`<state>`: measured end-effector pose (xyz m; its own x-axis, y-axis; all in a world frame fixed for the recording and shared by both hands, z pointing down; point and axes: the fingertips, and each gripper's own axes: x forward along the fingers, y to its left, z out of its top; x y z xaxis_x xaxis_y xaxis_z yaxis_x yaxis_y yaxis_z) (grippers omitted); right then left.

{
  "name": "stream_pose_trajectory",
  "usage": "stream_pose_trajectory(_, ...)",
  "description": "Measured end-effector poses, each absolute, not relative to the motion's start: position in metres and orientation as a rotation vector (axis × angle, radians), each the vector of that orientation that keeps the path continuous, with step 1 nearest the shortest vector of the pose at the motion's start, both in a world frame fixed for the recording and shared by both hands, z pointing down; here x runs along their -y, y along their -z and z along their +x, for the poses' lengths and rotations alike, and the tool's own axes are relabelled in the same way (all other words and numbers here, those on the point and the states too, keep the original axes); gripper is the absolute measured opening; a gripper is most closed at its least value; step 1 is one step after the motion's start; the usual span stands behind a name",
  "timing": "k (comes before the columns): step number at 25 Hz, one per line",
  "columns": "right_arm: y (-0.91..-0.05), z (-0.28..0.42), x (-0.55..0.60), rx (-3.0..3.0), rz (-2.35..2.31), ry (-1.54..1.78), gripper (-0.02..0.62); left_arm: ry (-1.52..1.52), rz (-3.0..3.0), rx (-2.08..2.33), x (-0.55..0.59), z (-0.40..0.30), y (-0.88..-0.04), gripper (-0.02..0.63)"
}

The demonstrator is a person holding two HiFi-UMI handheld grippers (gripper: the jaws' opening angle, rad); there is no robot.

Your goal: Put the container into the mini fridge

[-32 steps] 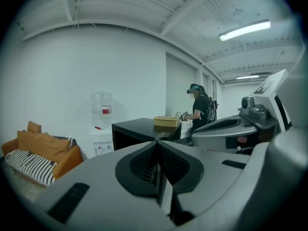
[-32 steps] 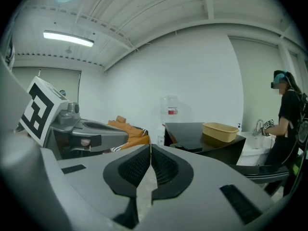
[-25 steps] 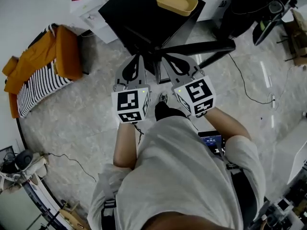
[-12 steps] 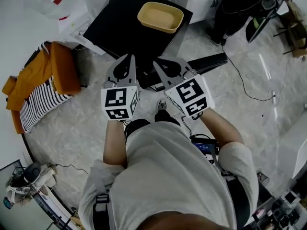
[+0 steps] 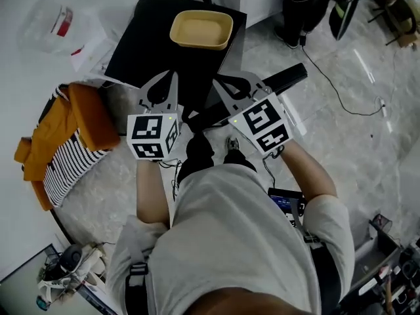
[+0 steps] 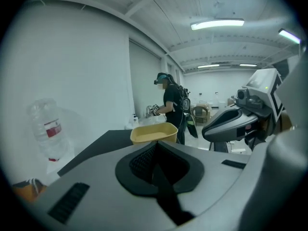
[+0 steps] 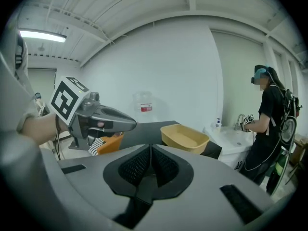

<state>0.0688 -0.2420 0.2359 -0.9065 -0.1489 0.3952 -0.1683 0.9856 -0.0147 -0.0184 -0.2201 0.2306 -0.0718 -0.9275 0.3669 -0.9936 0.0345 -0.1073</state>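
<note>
Container atop black cabinet | left gripper, right gripper abreast | jaws closed, empty

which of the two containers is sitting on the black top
The yellow tub: open, shallow, and resting on the black top near its far edge. The clear bottle with the red label is off it, by the white wall.

Container: shallow tan-yellow tub, rectangular with rounded corners, upright, empty.
Place: on the flat black top of the mini fridge, close to one corner.
</note>
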Motion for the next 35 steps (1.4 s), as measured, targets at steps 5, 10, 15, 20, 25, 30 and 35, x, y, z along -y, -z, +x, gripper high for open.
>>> stream_pose_trajectory(5,-0.246,0.052,0.253,2.668,0.336,-0.057,0.040,-0.522,2.127,1.982,0.237,-0.031,-0.241,0.012)
stream_pose_trajectory(10,-0.247,0.046,0.265,2.591,0.393,0.002,0.040,-0.644,2.297,1.824,0.257,-0.031,-0.245,0.012)
stream_pose_trajectory(15,-0.250,0.034,0.283,2.515,0.455,0.030,0.040,-0.731,2.407,1.677,0.272,-0.043,-0.250,0.012)
stream_pose_trajectory(20,-0.248,0.026,0.293,2.414,0.472,0.170,0.041,-0.928,2.550,1.408,0.274,-0.044,-0.260,0.012)
stream_pose_trajectory(25,-0.249,0.020,0.304,2.273,0.455,0.302,0.041,-1.306,2.677,1.220,0.275,-0.060,-0.266,0.012)
stream_pose_trajectory(30,-0.251,0.021,0.312,2.176,0.470,0.380,0.043,-1.459,2.715,1.065,0.283,-0.061,-0.267,0.014)
stream_pose_trajectory(35,-0.262,0.019,0.311,2.064,0.389,0.462,0.129,-1.672,2.728,0.860,0.278,-0.057,-0.276,0.015)
